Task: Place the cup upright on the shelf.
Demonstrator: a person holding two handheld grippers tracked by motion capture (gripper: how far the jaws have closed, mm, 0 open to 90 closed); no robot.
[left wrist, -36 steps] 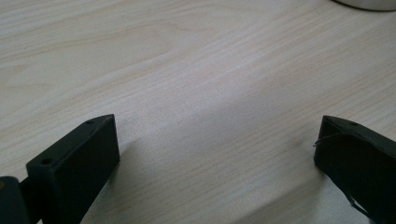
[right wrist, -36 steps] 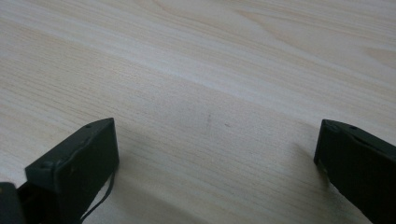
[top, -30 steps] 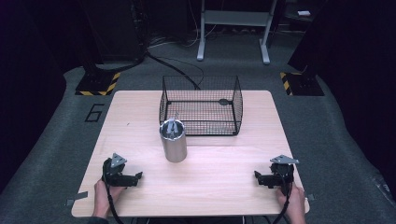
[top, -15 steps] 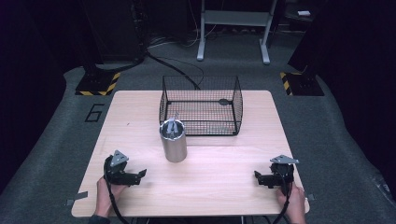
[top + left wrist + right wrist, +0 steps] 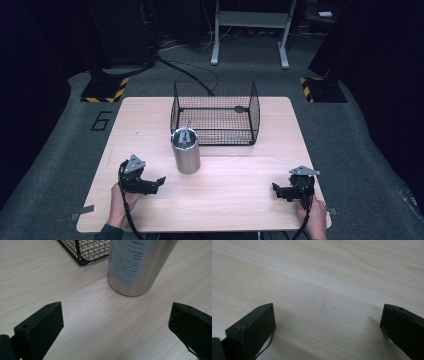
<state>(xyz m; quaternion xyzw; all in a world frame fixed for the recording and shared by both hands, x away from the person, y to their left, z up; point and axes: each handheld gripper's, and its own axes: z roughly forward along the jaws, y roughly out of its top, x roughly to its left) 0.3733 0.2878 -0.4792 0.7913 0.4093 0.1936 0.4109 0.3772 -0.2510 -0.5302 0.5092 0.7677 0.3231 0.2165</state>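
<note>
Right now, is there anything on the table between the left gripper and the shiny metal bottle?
No. In the left gripper view, bare wood lies between the left gripper and the metal bottle.

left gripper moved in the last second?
Yes. The left gripper has shifted slightly right along the table, toward the steel bottle, which stands where it was beside the wire basket.
</note>
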